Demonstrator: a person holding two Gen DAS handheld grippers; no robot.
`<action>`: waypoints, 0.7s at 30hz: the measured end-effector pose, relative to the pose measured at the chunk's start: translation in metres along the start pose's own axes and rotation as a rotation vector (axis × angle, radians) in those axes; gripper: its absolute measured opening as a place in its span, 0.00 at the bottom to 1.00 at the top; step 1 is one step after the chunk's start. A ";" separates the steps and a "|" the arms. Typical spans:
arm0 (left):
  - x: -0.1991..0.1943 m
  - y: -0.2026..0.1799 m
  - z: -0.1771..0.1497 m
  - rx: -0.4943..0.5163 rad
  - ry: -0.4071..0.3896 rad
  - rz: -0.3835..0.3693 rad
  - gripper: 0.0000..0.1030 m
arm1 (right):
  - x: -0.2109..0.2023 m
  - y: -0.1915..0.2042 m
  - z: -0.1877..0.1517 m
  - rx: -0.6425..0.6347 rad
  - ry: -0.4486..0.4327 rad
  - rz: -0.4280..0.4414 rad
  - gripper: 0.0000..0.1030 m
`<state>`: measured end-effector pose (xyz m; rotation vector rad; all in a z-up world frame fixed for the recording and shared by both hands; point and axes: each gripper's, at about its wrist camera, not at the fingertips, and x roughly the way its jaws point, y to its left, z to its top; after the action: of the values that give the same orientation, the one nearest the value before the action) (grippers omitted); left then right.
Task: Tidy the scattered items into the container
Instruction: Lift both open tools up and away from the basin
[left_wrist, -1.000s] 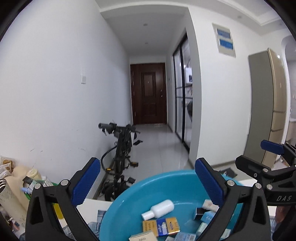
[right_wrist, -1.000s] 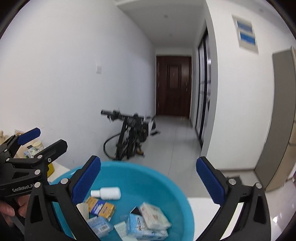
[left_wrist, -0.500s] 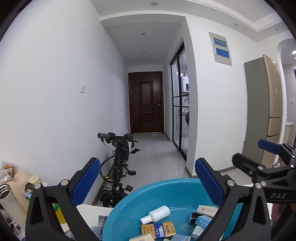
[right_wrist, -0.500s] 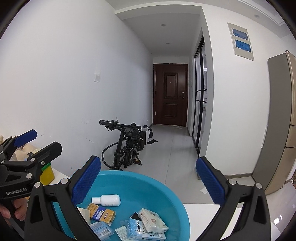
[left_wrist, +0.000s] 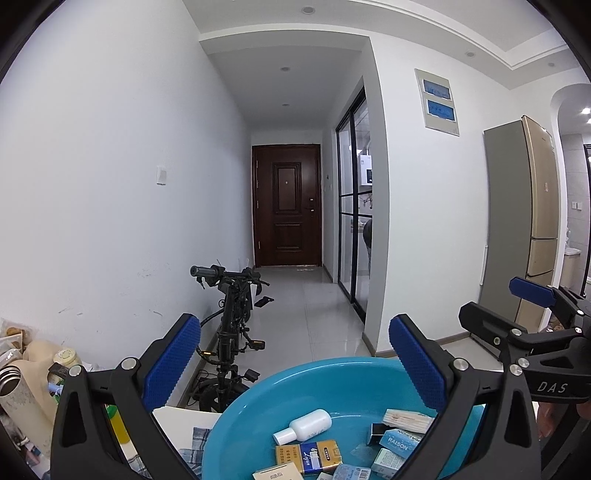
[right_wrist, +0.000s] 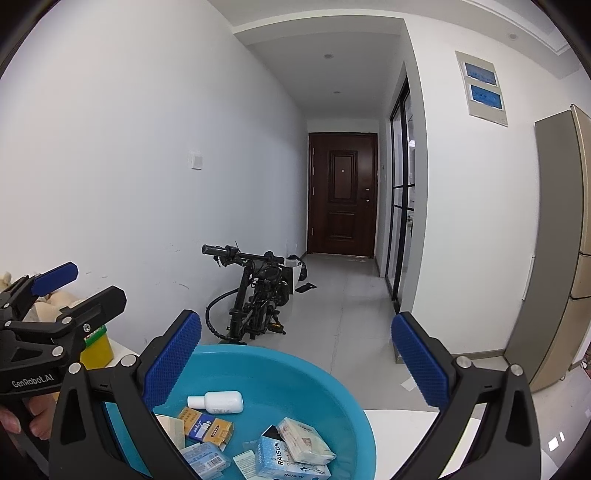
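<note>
Our left tongs (left_wrist: 295, 363) and right tongs (right_wrist: 295, 360) both hang wide open and empty above the blue basin (right_wrist: 280, 363), raised and looking down the hallway. The basin, on the white surface (right_wrist: 402, 424) below us, holds a small white bottle (right_wrist: 216, 401), a yellow-and-blue pack (right_wrist: 207, 428), a RAISON box (right_wrist: 282, 456) and other small cartons. Our worry is that any stray items lie out of view, so reaching down blind could clip the basin's rim and tip it, or disturb the clutter (left_wrist: 33, 373) at far left.
</note>
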<state>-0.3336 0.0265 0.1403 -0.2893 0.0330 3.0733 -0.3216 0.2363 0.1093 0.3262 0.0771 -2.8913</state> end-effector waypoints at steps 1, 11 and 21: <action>-0.001 0.000 0.001 -0.003 -0.001 -0.004 1.00 | -0.001 0.000 0.000 -0.001 -0.002 0.000 1.00; -0.011 -0.004 0.007 -0.010 0.000 -0.021 1.00 | -0.011 -0.001 0.006 0.012 -0.025 0.014 1.00; -0.034 -0.003 0.015 -0.021 0.029 -0.015 1.00 | -0.027 0.005 0.009 0.021 -0.010 0.028 1.00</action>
<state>-0.3028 0.0276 0.1617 -0.3334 -0.0004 3.0564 -0.2967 0.2368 0.1238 0.3144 0.0398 -2.8678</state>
